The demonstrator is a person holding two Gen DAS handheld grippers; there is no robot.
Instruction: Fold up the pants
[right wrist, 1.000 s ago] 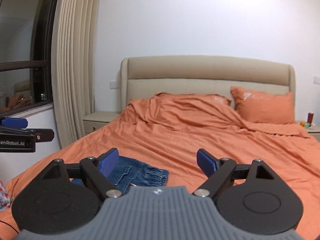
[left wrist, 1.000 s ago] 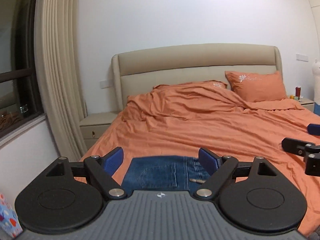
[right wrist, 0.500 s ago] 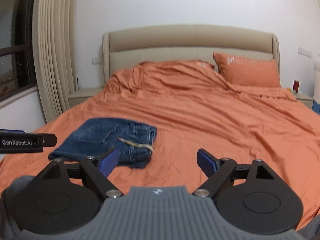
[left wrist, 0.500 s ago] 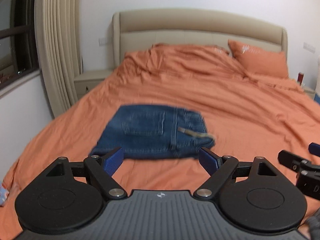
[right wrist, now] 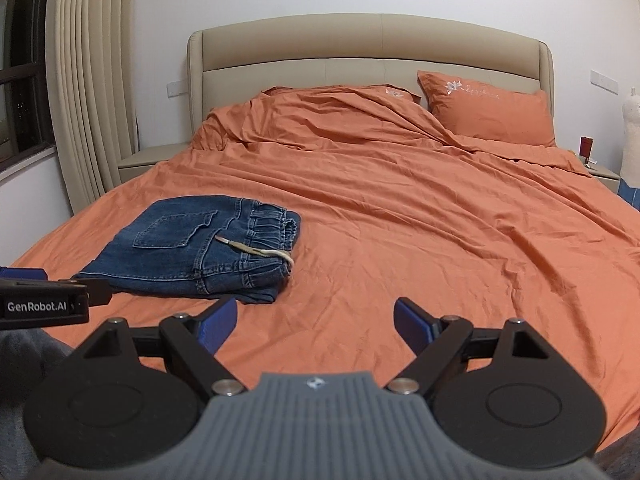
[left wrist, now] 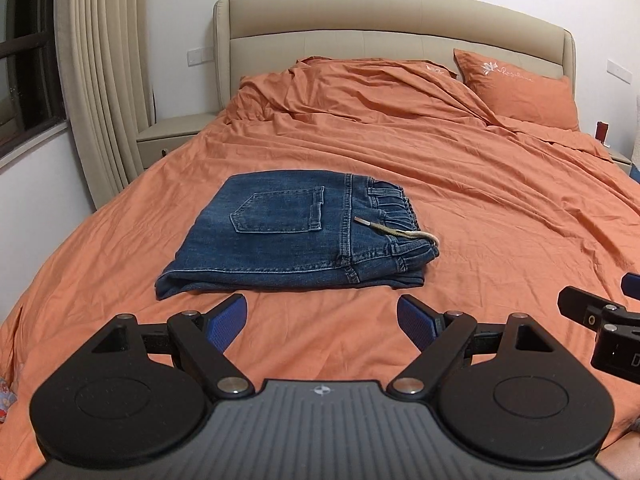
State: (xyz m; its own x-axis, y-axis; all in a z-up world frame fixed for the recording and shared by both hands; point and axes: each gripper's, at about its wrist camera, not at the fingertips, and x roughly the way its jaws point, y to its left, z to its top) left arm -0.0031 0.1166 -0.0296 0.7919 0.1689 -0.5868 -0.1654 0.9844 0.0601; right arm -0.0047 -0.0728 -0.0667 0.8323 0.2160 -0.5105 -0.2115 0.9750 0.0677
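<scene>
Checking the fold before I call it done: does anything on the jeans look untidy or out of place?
Mostly neat. The folded jeans lie flat on the bed, but the beige drawstring has slipped out and trails across the waistband. Both grippers, left and right, are open and clear.

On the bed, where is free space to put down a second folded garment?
Bare sheet lies right of the folded jeans, stretching toward the pillow, and in front of them before the left gripper. The head end is crowded by the bunched duvet.
</scene>
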